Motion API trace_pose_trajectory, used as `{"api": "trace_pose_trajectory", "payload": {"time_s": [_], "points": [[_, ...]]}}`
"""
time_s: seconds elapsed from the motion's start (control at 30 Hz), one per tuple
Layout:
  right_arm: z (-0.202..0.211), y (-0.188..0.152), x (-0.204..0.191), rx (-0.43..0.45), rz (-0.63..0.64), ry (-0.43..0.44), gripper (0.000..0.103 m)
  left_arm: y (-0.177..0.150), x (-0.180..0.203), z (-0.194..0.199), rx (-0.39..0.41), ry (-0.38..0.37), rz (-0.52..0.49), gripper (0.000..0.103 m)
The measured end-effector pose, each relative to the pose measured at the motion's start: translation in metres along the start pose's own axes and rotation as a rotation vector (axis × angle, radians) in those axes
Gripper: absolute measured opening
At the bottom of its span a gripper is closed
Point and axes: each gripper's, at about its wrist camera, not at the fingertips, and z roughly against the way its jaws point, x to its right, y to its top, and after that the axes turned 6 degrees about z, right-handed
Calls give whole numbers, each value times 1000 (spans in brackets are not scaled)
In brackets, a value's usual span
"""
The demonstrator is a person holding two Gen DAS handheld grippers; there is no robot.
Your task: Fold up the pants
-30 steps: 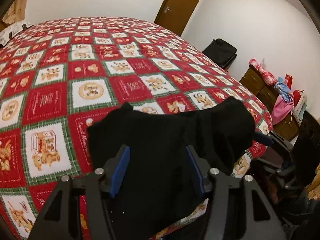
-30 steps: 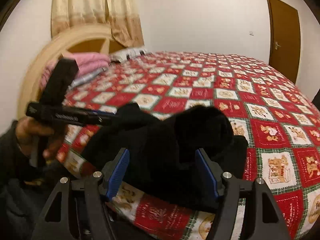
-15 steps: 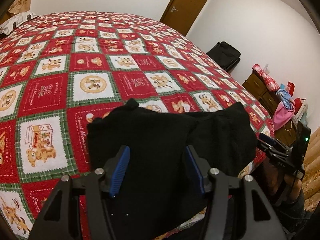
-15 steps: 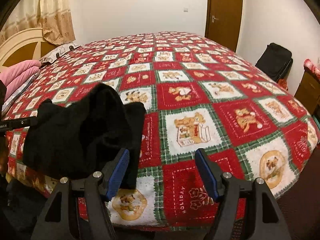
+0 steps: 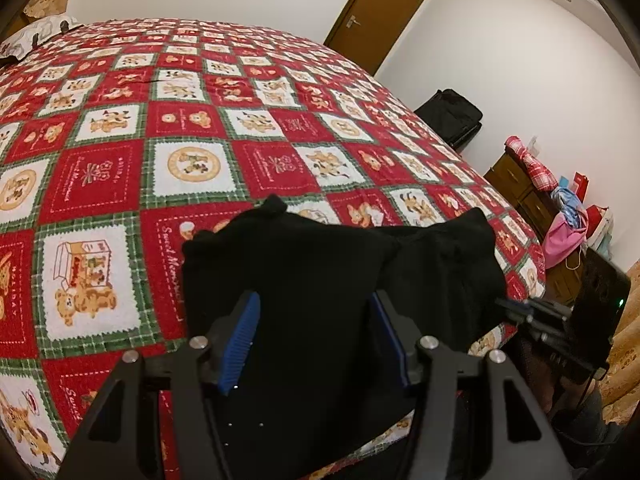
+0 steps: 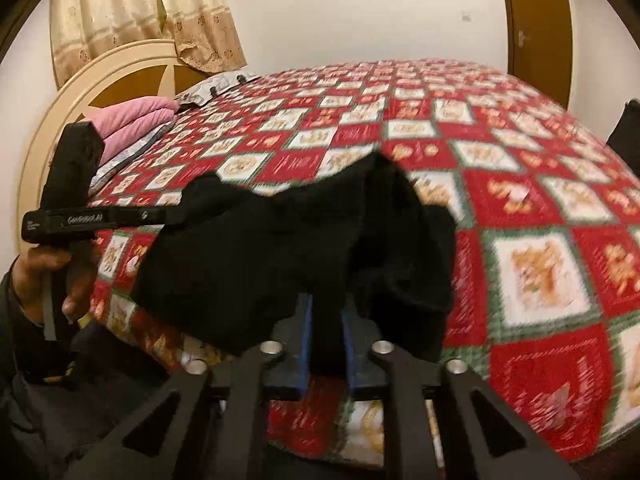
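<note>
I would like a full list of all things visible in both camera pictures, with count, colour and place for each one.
pants: one, black, bunched at the near edge of the bed
bedspread: one, red, white and green checks, covers the bed
headboard: one, cream, at the head of the bed
folded bedding: one pile, pink, by the headboard
curtain: one, beige, behind the headboard
door: one, brown, far wall
suitcase: one, black, on the floor past the bed
dresser: one, brown, with clothes piled on top
left gripper: black, blue pads, wide apart astride the pants
right gripper: just closed, pinching the pants
hand: one, holds the left gripper's handle
</note>
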Motion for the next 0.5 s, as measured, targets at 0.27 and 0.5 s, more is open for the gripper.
{"api": "trace_pose_trajectory", "payload": {"time_s": [0.27,0.5], "points": [[7,9,47,-119,-105,-162,1,-2,-4,3,10,13,1,60],[22,1,47,-31,-95,-35,3,-4,-5,-4,1,30,1,60]]}}
